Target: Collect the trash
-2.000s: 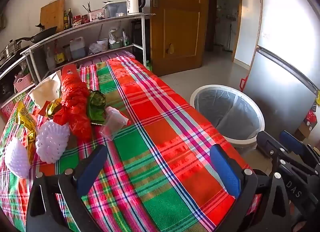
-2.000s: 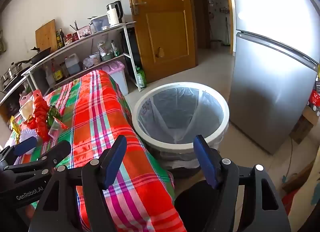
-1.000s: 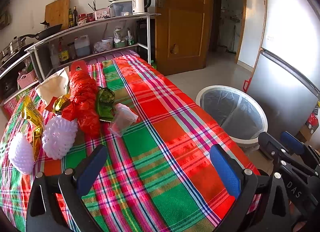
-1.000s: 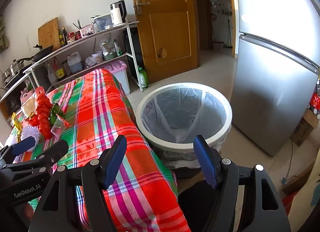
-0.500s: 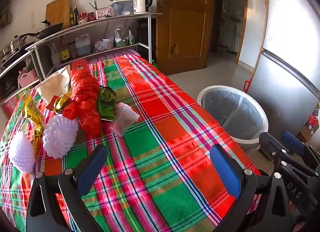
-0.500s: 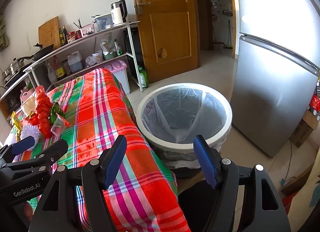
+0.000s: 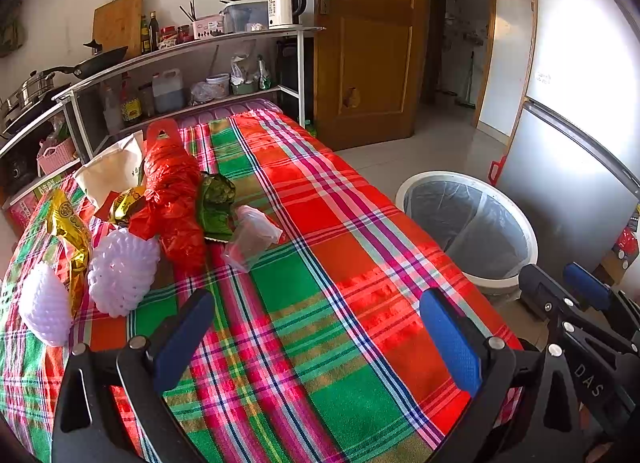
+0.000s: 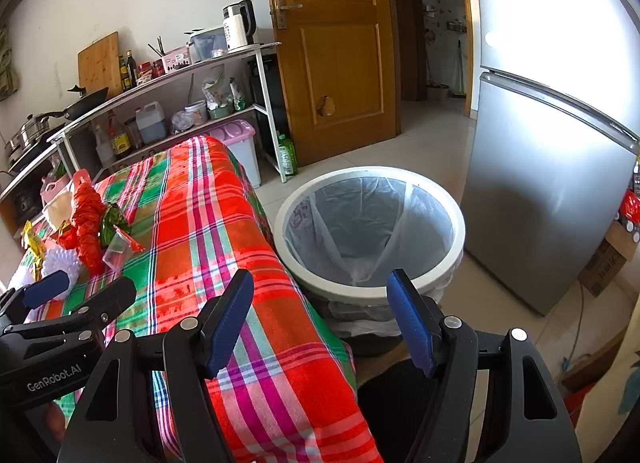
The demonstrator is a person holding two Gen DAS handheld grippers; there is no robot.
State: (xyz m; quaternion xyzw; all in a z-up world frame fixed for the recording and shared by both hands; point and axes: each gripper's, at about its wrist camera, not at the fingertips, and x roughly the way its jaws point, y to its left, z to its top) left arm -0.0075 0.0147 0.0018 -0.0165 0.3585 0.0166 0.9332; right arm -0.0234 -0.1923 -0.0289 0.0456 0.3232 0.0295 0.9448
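Note:
Trash lies in a heap on the left of the plaid tablecloth [image 7: 328,263]: a red plastic bag [image 7: 172,191], a green wrapper [image 7: 216,203], a clear plastic cup [image 7: 252,237], two white foam nets [image 7: 120,271], a gold wrapper [image 7: 70,231] and a white bag [image 7: 114,169]. A white bin with a clear liner [image 7: 468,223] [image 8: 372,231] stands on the floor right of the table. My left gripper [image 7: 316,327] is open above the cloth, short of the heap. My right gripper [image 8: 320,311] is open over the table's corner, near the bin.
A metal shelf [image 7: 192,51] with a kettle, bottles, pans and a cutting board lines the far wall. A wooden door [image 7: 368,43] stands behind it, and a grey fridge [image 8: 552,191] right of the bin. A pink lidded box [image 8: 240,139] sits under the shelf.
Both views have shifted slightly: the heap and the bin sit a little further right and lower in frame. Both grippers stay open and empty.

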